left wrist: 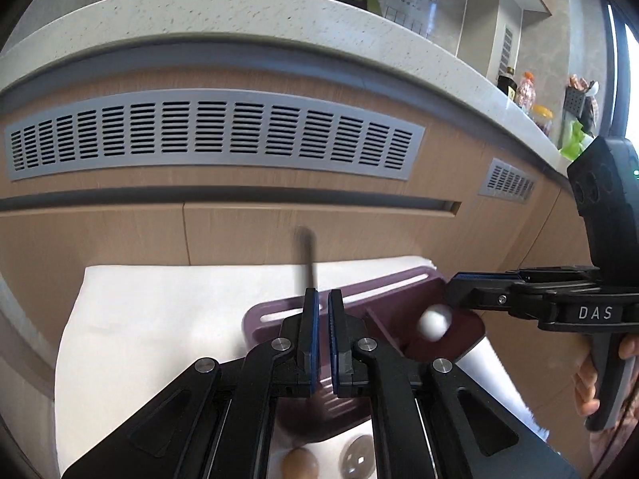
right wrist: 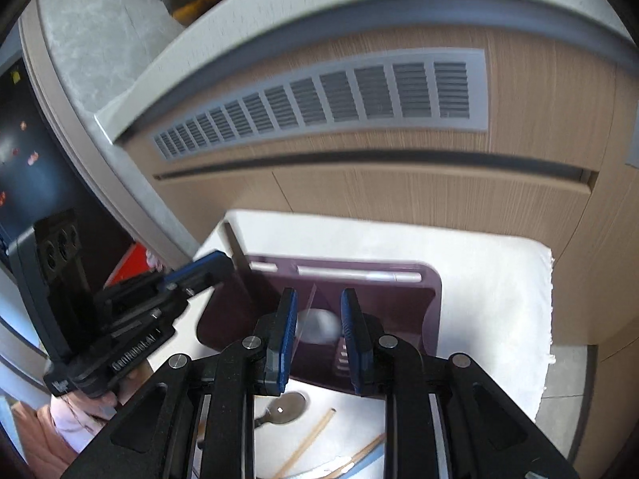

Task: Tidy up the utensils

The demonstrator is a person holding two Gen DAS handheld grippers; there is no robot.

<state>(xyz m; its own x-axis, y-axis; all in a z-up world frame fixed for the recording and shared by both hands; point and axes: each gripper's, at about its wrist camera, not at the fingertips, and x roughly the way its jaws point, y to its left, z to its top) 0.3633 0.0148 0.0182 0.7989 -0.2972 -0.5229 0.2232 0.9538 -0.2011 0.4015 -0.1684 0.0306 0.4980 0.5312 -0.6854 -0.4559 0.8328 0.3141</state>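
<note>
A purple utensil tray (left wrist: 455, 327) with compartments lies on a white cloth (left wrist: 159, 319); it also shows in the right wrist view (right wrist: 399, 311). My left gripper (left wrist: 323, 295) is shut on a thin dark-handled utensil (left wrist: 309, 255) that sticks up, blurred; it shows from the side in the right wrist view (right wrist: 207, 267). My right gripper (right wrist: 317, 299) is open above the tray, with a blurred white spoon (right wrist: 319, 325) between its fingers; I cannot tell whether it touches them. In the left wrist view the right gripper (left wrist: 459, 287) reaches in from the right, the white spoon (left wrist: 433, 321) just below its tips.
A wooden spoon bowl (left wrist: 299, 467) and a metal spoon (left wrist: 357, 459) lie on the cloth near me. The metal spoon (right wrist: 285, 409) and wooden chopsticks (right wrist: 311, 439) show below the right gripper. Wooden cabinet fronts with grey vents (left wrist: 211, 135) rise behind the cloth, under a speckled counter (left wrist: 279, 16).
</note>
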